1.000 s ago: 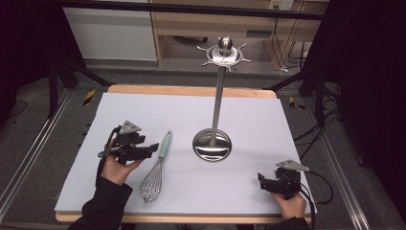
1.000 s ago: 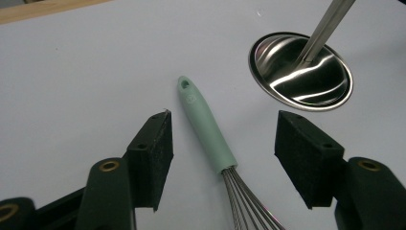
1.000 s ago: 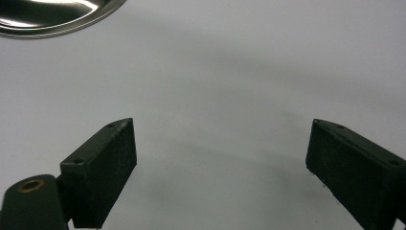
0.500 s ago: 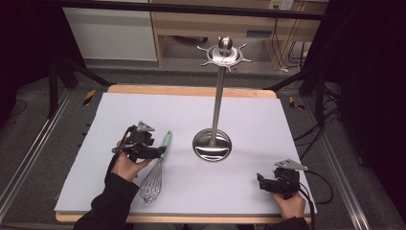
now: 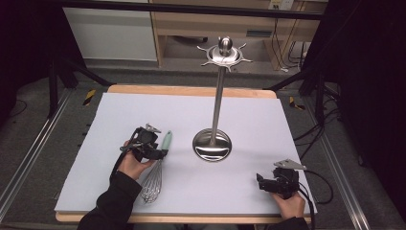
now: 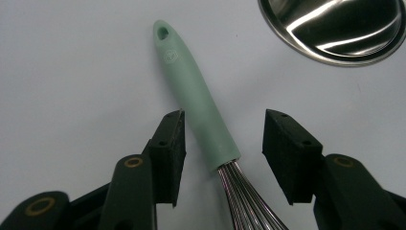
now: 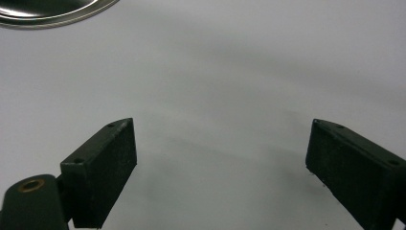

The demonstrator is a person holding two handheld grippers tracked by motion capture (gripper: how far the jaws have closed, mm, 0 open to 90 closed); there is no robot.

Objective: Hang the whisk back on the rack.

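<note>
Left gripper (image 6: 224, 158): fingers closing around the whisk (image 6: 203, 108) handle — gap on both sides
Right gripper (image 7: 220, 167): fingers spread wide — nothing between

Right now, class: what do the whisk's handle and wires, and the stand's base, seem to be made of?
Whisk handle: matte mint-green, probably plastic or silicone, no glare. Whisk wires: thin shiny metal strands. Stand base: polished metal, likely steel, with mirror-like reflections.

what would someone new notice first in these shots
The tall steel stand with its spiked top rises from mid-table. Left of it lies a whisk with a mint green handle, and the left claw has just been closing around that handle, pads not yet pressing. The right claw rests open near the front right corner.
</note>
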